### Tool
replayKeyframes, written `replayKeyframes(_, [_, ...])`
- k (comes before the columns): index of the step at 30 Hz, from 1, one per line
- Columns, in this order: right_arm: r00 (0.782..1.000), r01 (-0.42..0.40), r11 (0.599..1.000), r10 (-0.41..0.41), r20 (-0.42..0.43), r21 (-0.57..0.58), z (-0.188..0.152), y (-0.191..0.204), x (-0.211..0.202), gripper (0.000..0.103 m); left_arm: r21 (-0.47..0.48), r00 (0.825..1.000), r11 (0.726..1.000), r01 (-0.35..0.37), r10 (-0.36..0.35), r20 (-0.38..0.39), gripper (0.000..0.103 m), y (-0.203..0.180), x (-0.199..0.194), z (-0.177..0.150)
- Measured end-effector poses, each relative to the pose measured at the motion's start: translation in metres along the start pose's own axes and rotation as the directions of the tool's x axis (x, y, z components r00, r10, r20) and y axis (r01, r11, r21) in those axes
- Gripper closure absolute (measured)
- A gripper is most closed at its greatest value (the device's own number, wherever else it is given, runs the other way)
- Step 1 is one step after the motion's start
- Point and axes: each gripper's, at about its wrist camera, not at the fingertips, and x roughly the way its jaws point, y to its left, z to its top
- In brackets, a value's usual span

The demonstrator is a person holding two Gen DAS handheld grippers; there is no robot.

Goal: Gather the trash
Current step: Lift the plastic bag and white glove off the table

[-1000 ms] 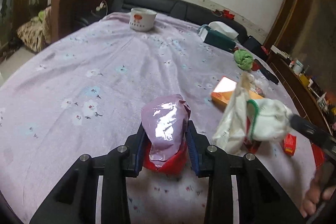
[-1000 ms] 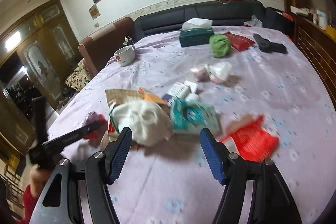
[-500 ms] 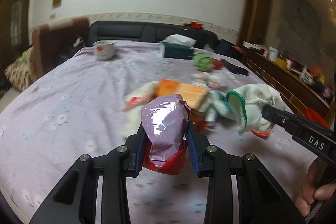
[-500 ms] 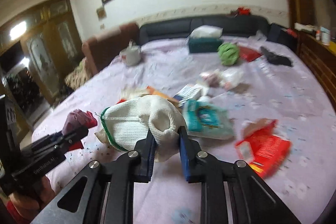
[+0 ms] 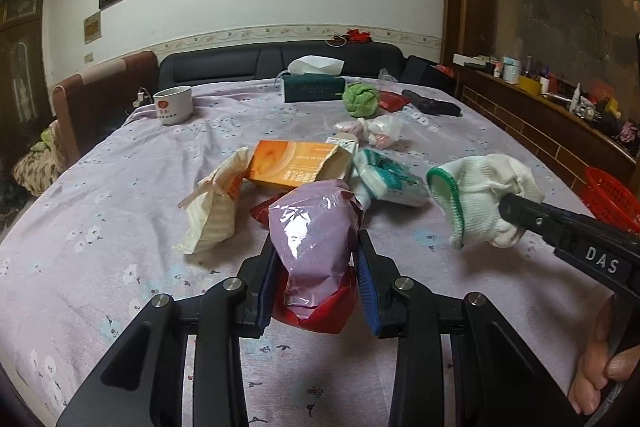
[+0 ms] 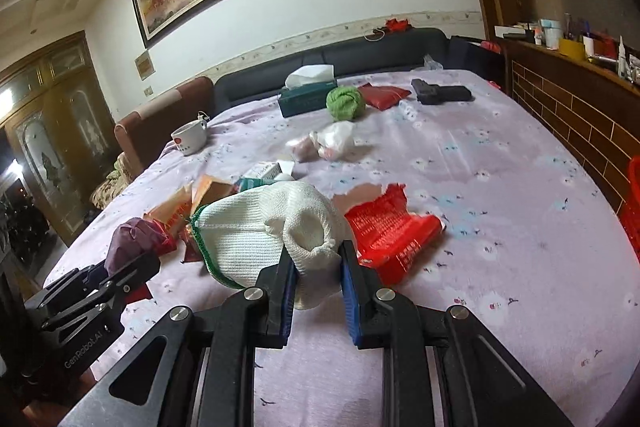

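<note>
My left gripper is shut on a crumpled purple-and-red snack wrapper, held above the purple floral tablecloth. My right gripper is shut on a white knitted glove with a green cuff; the glove also hangs at the right of the left wrist view. The left gripper with its wrapper shows at the left of the right wrist view. On the cloth lie an orange box, a beige paper bag, a teal tissue pack and a torn red packet.
Farther back stand a white mug, a green tissue box, a green ball of cloth, a clear plastic bag and a black object. A red basket sits off the table's right edge, beside a wooden sideboard.
The right gripper closed on the white glove and lifted it off the cloth. The left gripper, still holding the wrapper, swung across the table toward the trash pile and rolled level.
</note>
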Motion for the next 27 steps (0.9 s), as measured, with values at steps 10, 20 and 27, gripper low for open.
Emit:
replayKeyframes(10, [1.000, -0.016, 1.000, 0.016, -0.017, 0.024, -0.0012, -0.0057, 0.0034, 0.081, -0.027, 0.999, 1.000, 0.015, -0.016, -0.033, 0.069, 0.0046, 0.0063, -0.0045])
replayKeyframes(20, [1.000, -0.015, 1.000, 0.015, -0.015, 0.019, -0.0021, -0.0053, 0.0045, 0.080, -0.054, 0.999, 0.998, 0.015, -0.018, -0.042, 0.069, 0.0086, 0.0080, -0.0044])
replayKeyframes(27, [1.000, -0.019, 1.000, 0.019, -0.010, 0.020, -0.0032, -0.0056, 0.0035, 0.080, -0.052, 0.999, 0.999, 0.008, -0.010, -0.048, 0.069, 0.0075, 0.0098, -0.0048])
